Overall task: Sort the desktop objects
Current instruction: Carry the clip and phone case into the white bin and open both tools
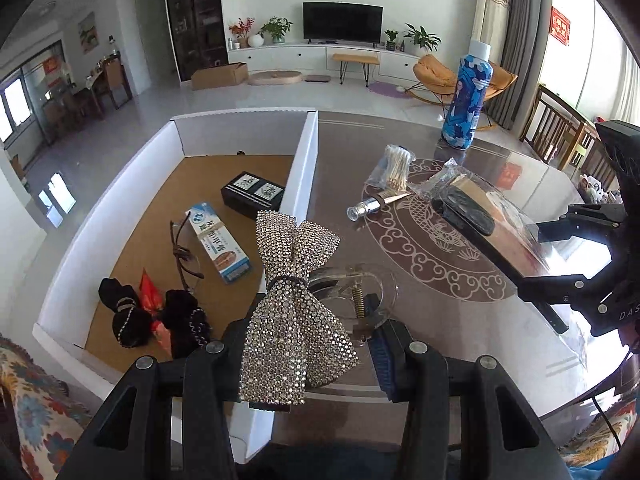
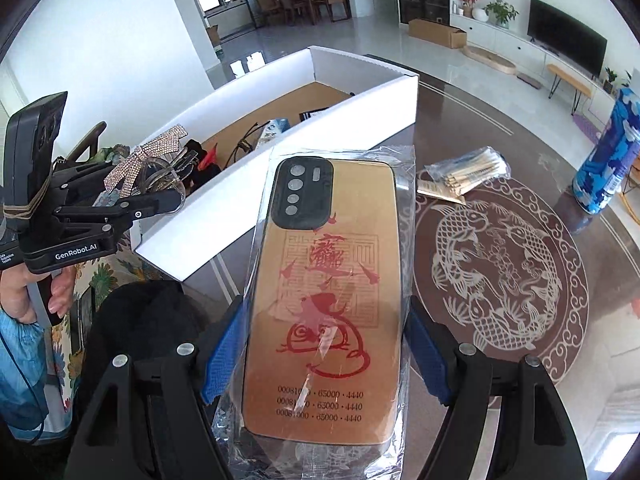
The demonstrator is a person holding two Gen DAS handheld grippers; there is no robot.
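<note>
A rhinestone bow hair clip [image 1: 294, 300] with a clear plastic claw hangs in the air over the near wall of the white box [image 1: 304, 168], and my left gripper [image 1: 308, 336] is shut on it. In the right wrist view that same left gripper [image 2: 160, 200] and the bow [image 2: 152, 148] are at the left, beside the box [image 2: 240, 200]. A gold phone case [image 2: 324, 280] with red print, in a clear sleeve, sits between blue pads [image 2: 224, 360]; my right gripper [image 2: 324, 348] is shut on it, above the table. From the left wrist view the case [image 1: 480, 216] shows at the right.
The box holds a black box [image 1: 252, 194], a toothpaste carton [image 1: 220, 240], glasses [image 1: 184, 248] and black scrunchies [image 1: 128, 316]. On the glass table lie a bag of cotton swabs [image 1: 394, 168] and a small silver tube [image 1: 372, 204]; a blue bottle [image 1: 466, 100] stands behind.
</note>
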